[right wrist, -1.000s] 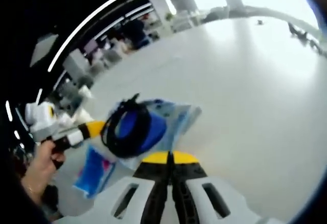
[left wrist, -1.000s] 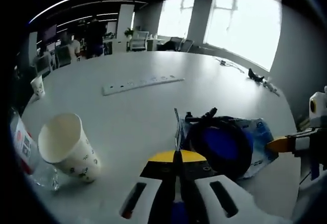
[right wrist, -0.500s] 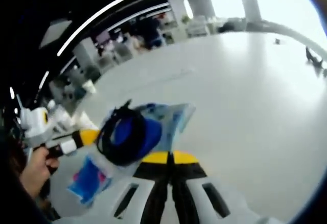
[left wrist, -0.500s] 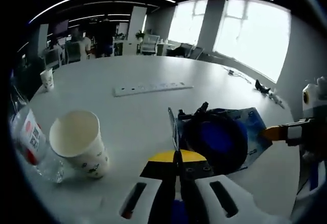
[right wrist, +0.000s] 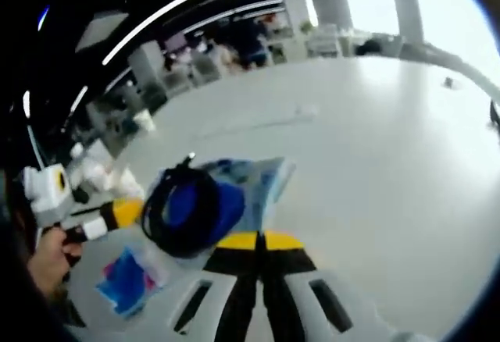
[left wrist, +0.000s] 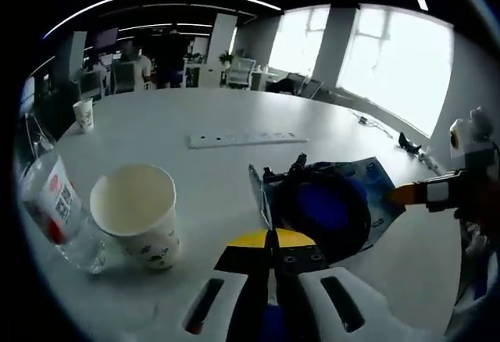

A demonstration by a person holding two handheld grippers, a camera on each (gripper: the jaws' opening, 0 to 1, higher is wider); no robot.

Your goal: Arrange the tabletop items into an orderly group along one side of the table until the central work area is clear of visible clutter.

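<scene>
A clear plastic bag with blue print holds a blue item and a coil of black cable. It hangs just over the white table. My left gripper is shut on the bag's near edge. My right gripper comes in from the right, its yellow tip on the bag's far edge. In the right gripper view the same bag lies ahead of my right gripper, which is shut on its edge. My left gripper grips it from the left, with a hand behind.
A white paper cup stands to the left, beside a clear water bottle with a red label. A white power strip lies mid-table and a second cup stands far left. Office chairs and people are beyond the table.
Both grippers keep their hold on the bag. Both cameras have shifted, so the cup and bottle sit further into the left gripper view and more table shows in the right gripper view.
</scene>
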